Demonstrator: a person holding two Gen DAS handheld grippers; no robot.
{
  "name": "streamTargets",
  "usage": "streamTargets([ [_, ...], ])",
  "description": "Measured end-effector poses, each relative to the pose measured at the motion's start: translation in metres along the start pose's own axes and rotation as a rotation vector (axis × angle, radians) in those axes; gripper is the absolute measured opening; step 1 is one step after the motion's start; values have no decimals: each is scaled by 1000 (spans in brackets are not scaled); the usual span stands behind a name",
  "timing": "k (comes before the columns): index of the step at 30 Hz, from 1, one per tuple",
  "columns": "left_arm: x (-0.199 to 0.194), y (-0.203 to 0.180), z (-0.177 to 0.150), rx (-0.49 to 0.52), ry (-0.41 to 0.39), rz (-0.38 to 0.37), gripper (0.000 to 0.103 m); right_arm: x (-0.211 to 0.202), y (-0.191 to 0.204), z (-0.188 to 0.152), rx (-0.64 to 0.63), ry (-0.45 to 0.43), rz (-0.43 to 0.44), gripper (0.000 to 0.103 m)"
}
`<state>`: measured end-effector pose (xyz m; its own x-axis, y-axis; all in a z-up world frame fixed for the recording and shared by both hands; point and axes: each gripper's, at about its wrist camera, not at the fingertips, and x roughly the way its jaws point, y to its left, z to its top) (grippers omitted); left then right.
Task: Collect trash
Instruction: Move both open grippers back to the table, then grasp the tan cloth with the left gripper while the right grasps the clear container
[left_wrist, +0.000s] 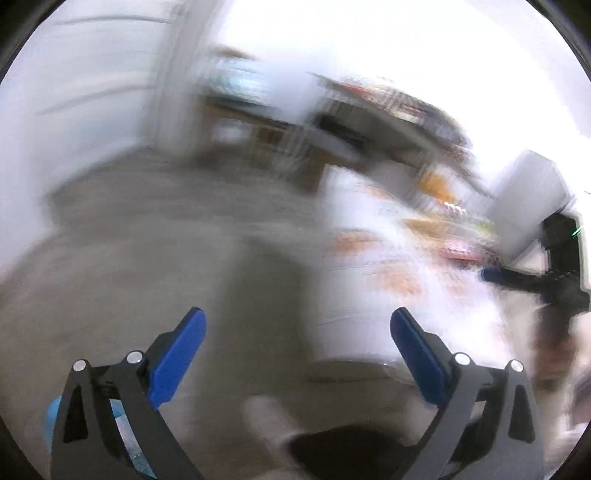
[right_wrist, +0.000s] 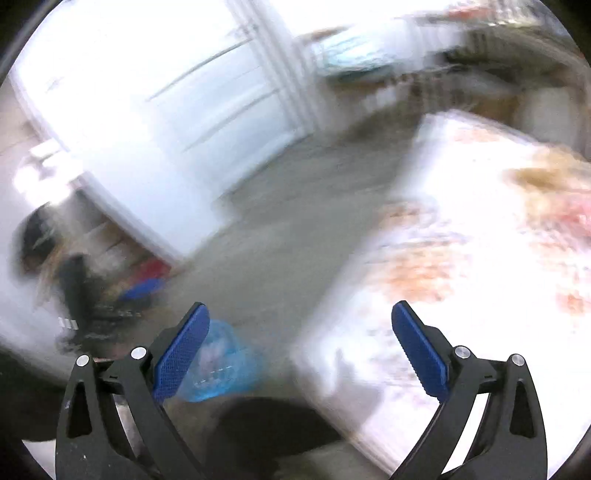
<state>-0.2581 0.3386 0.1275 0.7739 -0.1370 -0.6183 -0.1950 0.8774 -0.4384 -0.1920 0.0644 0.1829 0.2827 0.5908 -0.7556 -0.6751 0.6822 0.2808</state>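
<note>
Both grippers, left (left_wrist: 298, 325) and right (right_wrist: 300, 320), had fingers apart, empty; I saw heavy blur, risked clipping counter (right_wrist: 461, 229), missing blue bag (right_wrist: 221, 363).

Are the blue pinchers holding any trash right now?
No. The left gripper and the right gripper are both wide open, with nothing between their fingers.

The left gripper (left_wrist: 298, 325) has its blue-padded jaws spread wide with nothing between them. The right gripper (right_wrist: 301, 319) likewise stands wide apart, gripping nothing between its fingers (right_wrist: 421, 354).
</note>
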Motion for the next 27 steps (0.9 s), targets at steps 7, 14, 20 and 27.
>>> streamTargets([
  [7, 216, -171, 97, 284, 125, -172, 98, -89, -210, 23, 215, -157, -512, 94],
  [14, 373, -290, 96, 714, 205, -117, 98, -101, -304, 54, 280, -177, -409, 95],
  [20, 422, -306, 89, 894, 209, 24, 98, -66, -339, 76, 298, -161, -336, 95],
  [27, 444, -257, 106, 636, 351, -90, 92, -24, -350, 133, 223, -66, -357, 95],
])
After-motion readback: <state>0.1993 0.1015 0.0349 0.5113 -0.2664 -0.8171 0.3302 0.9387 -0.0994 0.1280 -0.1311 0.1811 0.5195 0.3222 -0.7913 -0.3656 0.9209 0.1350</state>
